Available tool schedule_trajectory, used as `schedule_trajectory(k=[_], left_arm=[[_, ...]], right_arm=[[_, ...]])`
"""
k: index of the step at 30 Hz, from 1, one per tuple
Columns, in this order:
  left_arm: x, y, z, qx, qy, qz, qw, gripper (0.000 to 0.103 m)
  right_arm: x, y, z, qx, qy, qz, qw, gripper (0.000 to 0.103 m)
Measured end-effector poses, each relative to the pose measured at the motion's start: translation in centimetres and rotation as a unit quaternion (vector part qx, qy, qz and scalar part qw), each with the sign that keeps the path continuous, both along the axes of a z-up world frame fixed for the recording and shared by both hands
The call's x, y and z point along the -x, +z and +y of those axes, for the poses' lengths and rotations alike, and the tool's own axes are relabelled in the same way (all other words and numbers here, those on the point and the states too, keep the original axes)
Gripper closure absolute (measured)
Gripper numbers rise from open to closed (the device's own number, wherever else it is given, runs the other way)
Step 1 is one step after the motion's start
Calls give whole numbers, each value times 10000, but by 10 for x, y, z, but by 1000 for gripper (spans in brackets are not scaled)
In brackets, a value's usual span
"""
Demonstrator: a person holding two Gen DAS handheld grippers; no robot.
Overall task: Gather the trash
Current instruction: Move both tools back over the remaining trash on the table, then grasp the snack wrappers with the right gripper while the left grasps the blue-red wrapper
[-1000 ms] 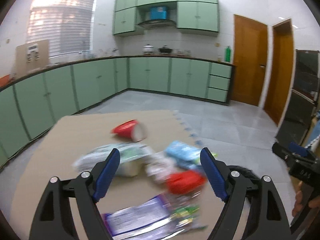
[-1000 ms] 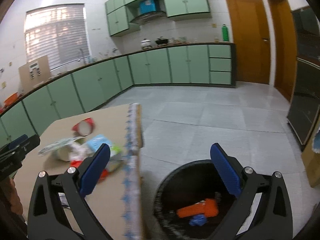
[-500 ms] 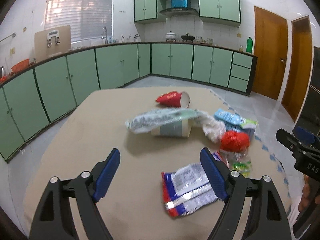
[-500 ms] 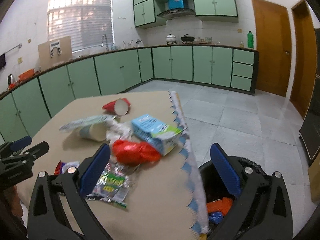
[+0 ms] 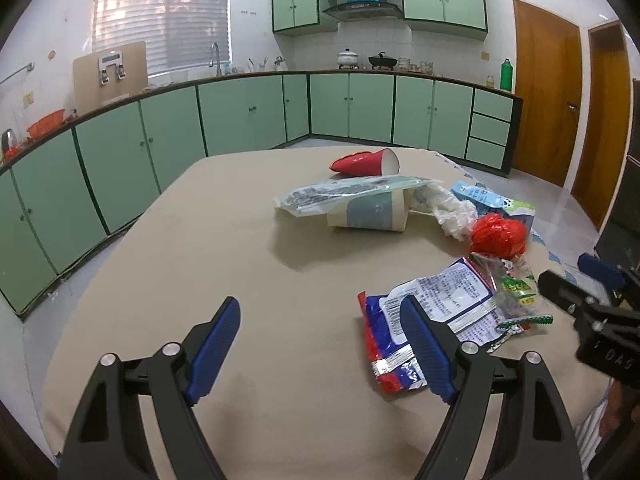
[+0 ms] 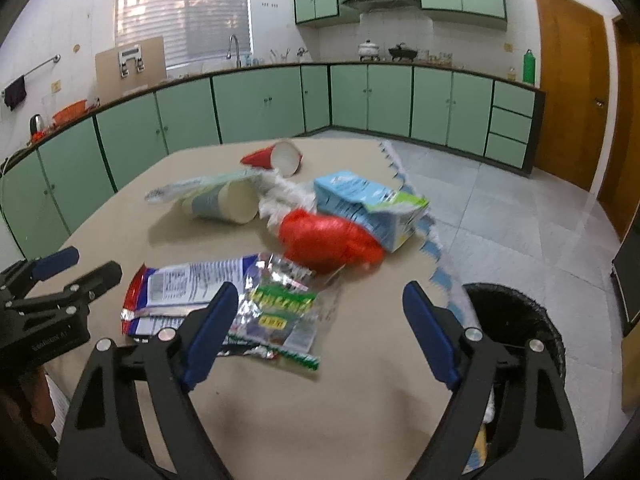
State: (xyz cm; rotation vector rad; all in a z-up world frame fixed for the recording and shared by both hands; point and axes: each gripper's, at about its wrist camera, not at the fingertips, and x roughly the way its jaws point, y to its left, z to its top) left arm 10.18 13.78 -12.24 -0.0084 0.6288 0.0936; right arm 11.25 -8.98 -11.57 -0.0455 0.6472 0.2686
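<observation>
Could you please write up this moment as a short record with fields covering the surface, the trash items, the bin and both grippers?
surface: beige table
cups: red paper cup and pale paper cup, both on their sides
carton: light blue carton, lying near the table's edge
bags: crumpled red plastic bag; white plastic bag
wrappers: red-and-blue snack wrapper; silver-and-green wrapper overlapping it
bin: black-lined trash bin on the floor beside the table
left gripper: open, empty
right gripper: jaws closing, nothing between them
</observation>
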Motion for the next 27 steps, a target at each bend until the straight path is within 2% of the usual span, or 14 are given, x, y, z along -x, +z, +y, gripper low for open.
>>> schedule_trajectory(k=[8, 14, 19, 23, 27], left_arm=[[-4, -9, 2, 184, -66, 173, 9997, 23], [-9, -15, -2, 349, -181, 338, 9987, 33], [-11, -20, -9, 462, -315, 474, 9973, 41], [-12, -22, -12, 563, -416, 551, 9960, 51], [-14, -24, -13, 757, -508, 662, 9936, 65]], right_arm=[[-17, -15, 3, -34, -22, 455, 9990, 33], [-20, -20, 5, 32, 46, 598, 9982, 42], [-19, -25, 6, -21, 208, 745, 9970, 63], [-17, -21, 8, -2, 327, 746, 9967, 86], [-14, -17, 3, -96, 409, 744, 9963, 90]])
